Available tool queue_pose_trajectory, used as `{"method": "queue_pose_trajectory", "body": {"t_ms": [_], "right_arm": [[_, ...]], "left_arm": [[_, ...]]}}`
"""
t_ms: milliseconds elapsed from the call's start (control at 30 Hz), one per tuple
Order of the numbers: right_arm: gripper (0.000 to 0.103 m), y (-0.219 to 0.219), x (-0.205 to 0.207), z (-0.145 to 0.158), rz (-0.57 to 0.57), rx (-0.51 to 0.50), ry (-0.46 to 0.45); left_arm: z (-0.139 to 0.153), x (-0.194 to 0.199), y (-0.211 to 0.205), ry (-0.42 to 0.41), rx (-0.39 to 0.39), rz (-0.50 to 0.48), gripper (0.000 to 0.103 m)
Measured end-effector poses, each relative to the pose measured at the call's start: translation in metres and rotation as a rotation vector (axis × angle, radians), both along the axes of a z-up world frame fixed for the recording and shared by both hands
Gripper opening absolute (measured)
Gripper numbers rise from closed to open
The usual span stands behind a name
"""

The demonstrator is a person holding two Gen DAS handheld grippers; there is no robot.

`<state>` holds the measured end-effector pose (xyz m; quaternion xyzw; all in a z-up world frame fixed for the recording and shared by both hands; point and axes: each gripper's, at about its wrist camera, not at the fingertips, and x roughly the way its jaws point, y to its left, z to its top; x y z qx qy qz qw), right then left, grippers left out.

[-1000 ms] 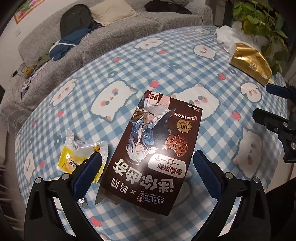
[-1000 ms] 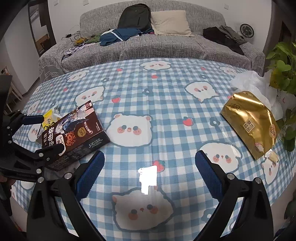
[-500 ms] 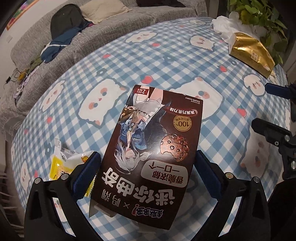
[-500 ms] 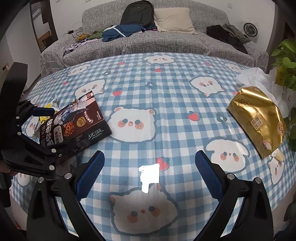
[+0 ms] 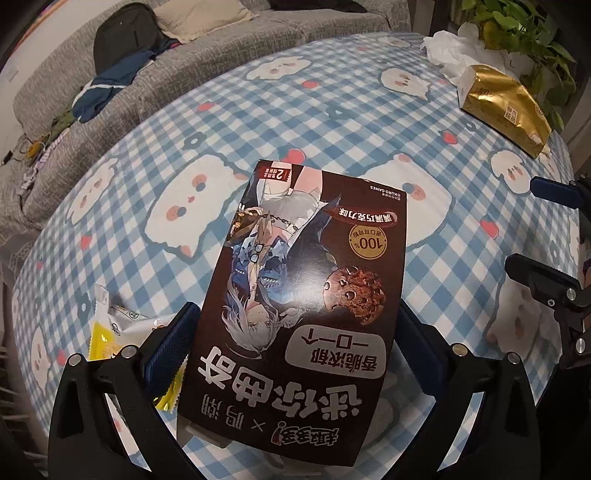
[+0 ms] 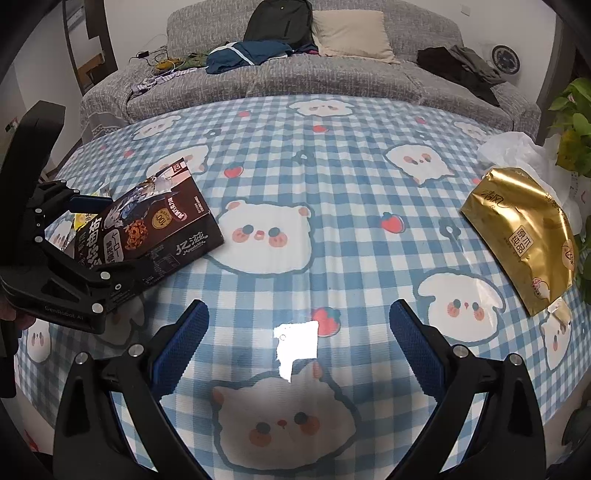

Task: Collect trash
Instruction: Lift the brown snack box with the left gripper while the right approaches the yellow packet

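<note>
Blue-and-white checked cloth with bear faces covers the round table (image 6: 295, 192), behind which we see a grey sofa (image 6: 332, 77) carrying a black backpack (image 6: 279, 16), a beige cushion (image 6: 351, 33) and loose clothes.

Left wrist view: the dark brown cookie box (image 5: 306, 295) lies flat at the table's near-left edge. We read its long axis as running from about 6 o'clock, nearest the camera, toward 12 to 1 o'clock; its print is upside down to this camera, and the end with the large characters points back at the left gripper (image 5: 295, 339). Both blue-padded fingers flank that near end, one along each long side. The jaws are spread about as wide as the box, and we cannot tell whether the pads press its sides.

A yellow-and-white snack wrapper (image 5: 110, 328) lies just beside the box at 9 o'clock, partly behind the left finger.

Right wrist view: the right gripper (image 6: 295, 332) hangs over bare cloth near the table's front edge, its jaws wide apart and holding nothing. From here the box sits at 10 o'clock, and a gold foil tissue pack (image 6: 521, 236) lies at 2 o'clock, with a white plastic bag (image 6: 517, 147) and green plant leaves (image 6: 572, 125) just behind it.
</note>
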<state>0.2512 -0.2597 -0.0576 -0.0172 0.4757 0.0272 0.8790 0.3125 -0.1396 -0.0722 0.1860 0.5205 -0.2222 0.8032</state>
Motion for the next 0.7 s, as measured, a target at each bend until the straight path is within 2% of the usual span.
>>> {"method": "queue_pose_trajectory", "body": {"t_ms": [200,433,700], "right_arm": [[0.094,-0.003,0.002,-0.001,-0.004,0.006,0.003],[0.094,-0.004,0.004,0.004,-0.004,0.009,-0.005],[0.094,-0.001,-0.003,0.024,-0.003,0.019,-0.032]], "left_arm": [[-0.012,0.005,-0.003,0.053,0.01,0.034,0.097],[-0.009,0.002,-0.002,0.062,0.01,0.12,0.095],[0.027,-0.019,0.02,-0.002,-0.054,0.271,0.095]]}}
